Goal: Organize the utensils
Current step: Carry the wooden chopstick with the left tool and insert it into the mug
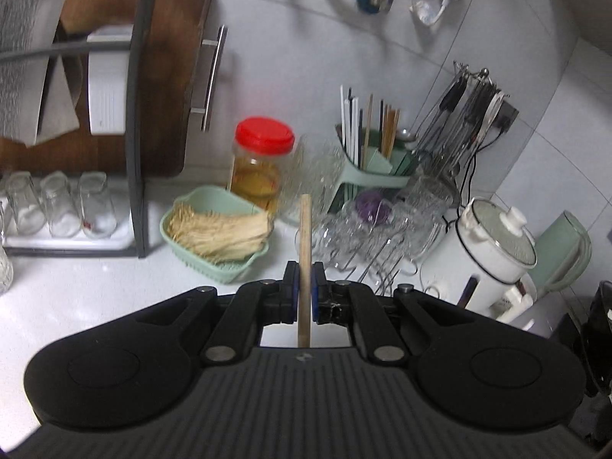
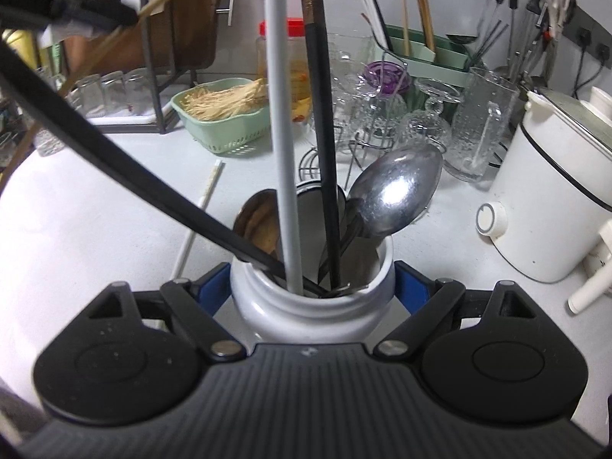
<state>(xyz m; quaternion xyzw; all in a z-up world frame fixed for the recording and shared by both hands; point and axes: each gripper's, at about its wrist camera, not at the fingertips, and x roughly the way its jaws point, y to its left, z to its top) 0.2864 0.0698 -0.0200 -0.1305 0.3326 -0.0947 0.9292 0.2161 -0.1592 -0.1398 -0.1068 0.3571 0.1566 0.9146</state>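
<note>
My left gripper (image 1: 305, 290) is shut on a wooden chopstick (image 1: 305, 237), which stands upright between the blue pads above the counter. In the right wrist view, that gripper's dark body shows at the top left with the wooden chopstick (image 2: 114, 38) slanting down from it. My right gripper (image 2: 311, 287) is open, its blue fingers (image 2: 411, 287) standing on either side of a white ceramic jar (image 2: 310, 310). The jar holds a metal spoon (image 2: 394, 195), a white chopstick (image 2: 281, 153) and black chopsticks (image 2: 325, 153). Another white chopstick (image 2: 206, 191) lies on the counter.
A green utensil holder (image 1: 367, 168) with several chopsticks stands at the back. Around it are a green basket (image 1: 229, 267), a red-lidded jar (image 1: 264, 160), glasses on a wire rack (image 1: 367, 237), a white cooker (image 1: 493, 244) and a dish rack (image 1: 137, 153) on the left.
</note>
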